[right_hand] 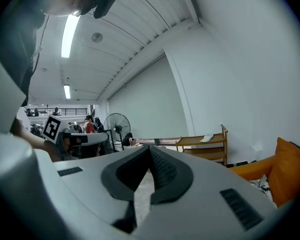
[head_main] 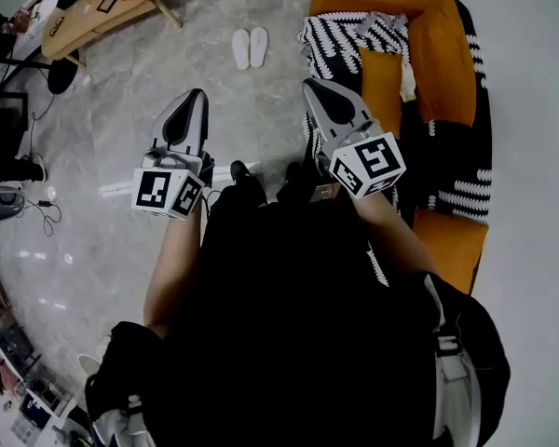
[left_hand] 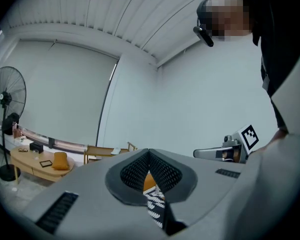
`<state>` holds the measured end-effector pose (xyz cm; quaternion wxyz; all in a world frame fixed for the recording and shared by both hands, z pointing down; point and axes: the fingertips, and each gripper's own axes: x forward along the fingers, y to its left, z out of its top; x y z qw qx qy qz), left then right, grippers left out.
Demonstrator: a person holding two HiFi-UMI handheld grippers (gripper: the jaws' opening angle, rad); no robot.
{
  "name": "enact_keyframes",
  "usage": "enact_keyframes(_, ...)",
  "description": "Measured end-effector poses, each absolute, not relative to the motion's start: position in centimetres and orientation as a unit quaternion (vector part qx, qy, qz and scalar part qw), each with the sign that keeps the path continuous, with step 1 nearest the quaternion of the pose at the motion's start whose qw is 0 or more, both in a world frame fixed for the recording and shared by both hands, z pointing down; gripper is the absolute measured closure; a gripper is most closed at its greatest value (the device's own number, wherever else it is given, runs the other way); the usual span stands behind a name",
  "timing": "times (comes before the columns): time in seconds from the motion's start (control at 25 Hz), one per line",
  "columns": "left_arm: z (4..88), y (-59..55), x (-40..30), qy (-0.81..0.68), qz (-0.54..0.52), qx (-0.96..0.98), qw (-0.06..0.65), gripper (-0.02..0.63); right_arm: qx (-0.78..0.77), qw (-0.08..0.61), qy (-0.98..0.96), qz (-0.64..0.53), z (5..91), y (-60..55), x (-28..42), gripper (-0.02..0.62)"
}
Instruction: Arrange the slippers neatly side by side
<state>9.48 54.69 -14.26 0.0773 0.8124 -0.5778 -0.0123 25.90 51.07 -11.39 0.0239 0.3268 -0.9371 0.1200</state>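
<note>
Head view shows 2 grey grippers, left (head_main: 194, 96) and right (head_main: 314, 86), both with jaws closed on nothing. Beyond them 2 flat white slippers (head_main: 250, 47) lie side by side on the glossy grey marble floor (head_main: 121, 128), near an orange sofa (head_main: 447, 63) draped with a black-and-white zigzag blanket (head_main: 349, 31). A wooden table (head_main: 93, 12) stands far left.

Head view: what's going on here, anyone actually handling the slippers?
Not at this moment. A person holds the left gripper and the right gripper out in front, roughly level. Both have their jaws shut with nothing between them. The white slippers lie on the floor further ahead, already side by side near the orange sofa, well clear of both grippers.
</note>
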Motion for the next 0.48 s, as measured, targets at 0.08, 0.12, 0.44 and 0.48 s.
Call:
enact_keyframes(0.08,-14.0,54.8,9.7,-0.576,-0.020,0.813,0.076,0.591,0.335,0.028,-0.934,0.118,-11.2,51.3,25.7,0.563)
enact_keyframes(0.12,-13.9,54.7,9.8,-0.575,-0.022,0.814,0.071,0.591,0.340,0.029,-0.932,0.118,-11.1,51.3,25.6,0.563)
enact_keyframes(0.44,-13.8,54.4,6.3,-0.586,-0.018,0.809,0.047,0.590,0.382,0.030,-0.918,0.103,-11.1,50.9,24.2,0.563)
enact_keyframes(0.48,-13.7,54.5,5.2,-0.593,-0.019,0.804,0.050,0.591,0.384,0.032,-0.917,0.102,-11.2,50.8,23.8,0.563)
